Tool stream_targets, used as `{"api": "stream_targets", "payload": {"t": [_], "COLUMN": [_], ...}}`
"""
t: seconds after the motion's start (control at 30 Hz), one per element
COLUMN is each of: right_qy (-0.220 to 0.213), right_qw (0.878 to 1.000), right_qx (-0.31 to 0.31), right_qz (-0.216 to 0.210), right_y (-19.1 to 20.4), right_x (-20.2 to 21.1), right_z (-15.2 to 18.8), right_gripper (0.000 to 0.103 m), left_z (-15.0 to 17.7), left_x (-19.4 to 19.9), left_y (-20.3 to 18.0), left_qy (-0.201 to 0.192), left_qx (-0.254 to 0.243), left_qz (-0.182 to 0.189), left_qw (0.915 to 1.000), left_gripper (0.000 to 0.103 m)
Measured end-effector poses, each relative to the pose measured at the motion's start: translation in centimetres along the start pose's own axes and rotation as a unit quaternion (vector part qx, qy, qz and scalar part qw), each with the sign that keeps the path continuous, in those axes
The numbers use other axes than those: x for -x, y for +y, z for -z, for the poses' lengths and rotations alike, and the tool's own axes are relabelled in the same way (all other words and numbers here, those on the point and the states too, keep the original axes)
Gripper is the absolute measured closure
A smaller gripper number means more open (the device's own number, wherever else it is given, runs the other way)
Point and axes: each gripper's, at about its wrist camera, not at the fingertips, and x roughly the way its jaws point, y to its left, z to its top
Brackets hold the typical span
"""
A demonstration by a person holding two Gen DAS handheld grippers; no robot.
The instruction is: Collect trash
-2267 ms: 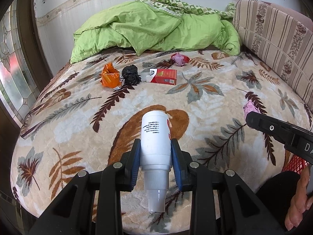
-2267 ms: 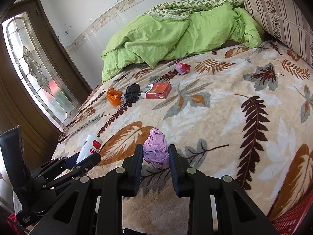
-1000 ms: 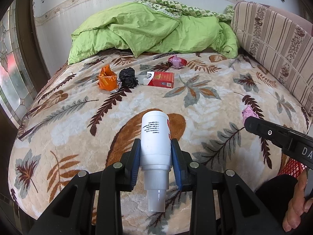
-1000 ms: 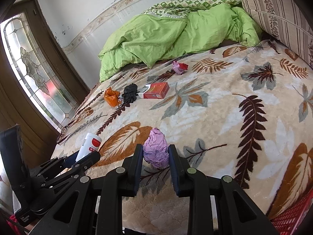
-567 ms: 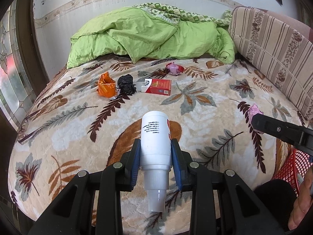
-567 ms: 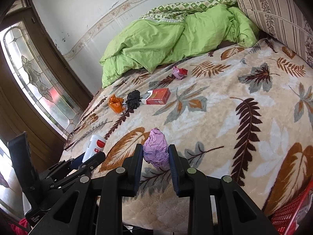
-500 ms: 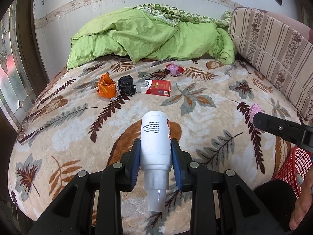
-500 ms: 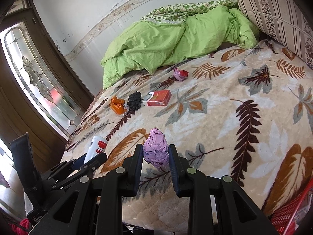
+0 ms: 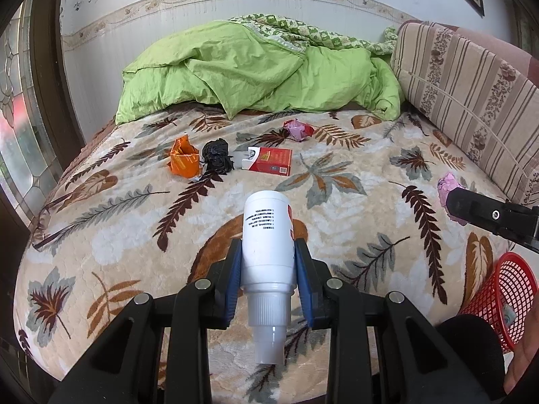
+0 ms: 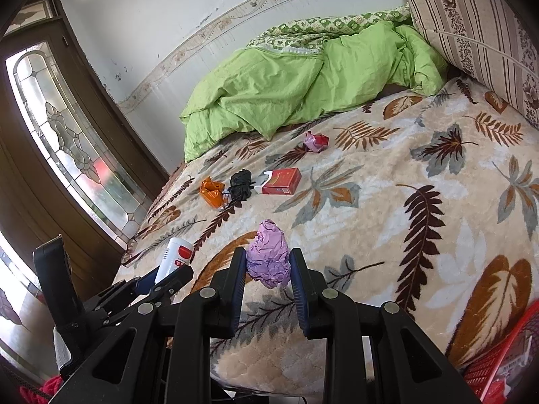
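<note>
My left gripper (image 9: 268,256) is shut on a white plastic bottle (image 9: 267,235), cap end toward the camera, held above the near part of the bed. My right gripper (image 10: 267,264) is shut on a crumpled purple paper wad (image 10: 268,258); in the left wrist view the same wad (image 9: 447,183) shows at the right beside a black finger. Farther up the bed lie an orange wrapper (image 9: 183,161), a black crumpled bag (image 9: 217,155), a red cigarette box (image 9: 271,160) and a pink-red wrapper (image 9: 298,129). A red mesh basket (image 9: 502,298) stands at the bed's lower right corner.
The bed has a leaf-patterned blanket (image 9: 337,202) and a heaped green duvet (image 9: 256,70) at the far end. A striped cushion (image 9: 471,91) lines the right side. A stained-glass door (image 10: 67,148) stands to the left. A person's hand (image 9: 520,360) shows at the lower right.
Both grippers have drawn back from the bed and risen slightly, so more of the bed and the red basket comes into view. Both grips are unchanged.
</note>
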Motion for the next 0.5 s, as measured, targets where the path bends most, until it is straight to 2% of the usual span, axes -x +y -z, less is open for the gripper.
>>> {"api": "stream_targets", "payload": {"t": [0.5], "right_qy": [-0.007], "right_qw": [1.000], "right_qx": [-0.004], "right_qz": [0.001], "right_y": [-0.3], "right_x": [1.3], "right_z": [-0.2], "right_gripper": [0.075], "left_z": [-0.4], "left_x": [0.8], "left_y": [-0.5], "left_qy": [-0.007], "left_qx": [-0.003], "left_qz": [0.006], "left_qw": [1.0000], "left_gripper": [0.074]}}
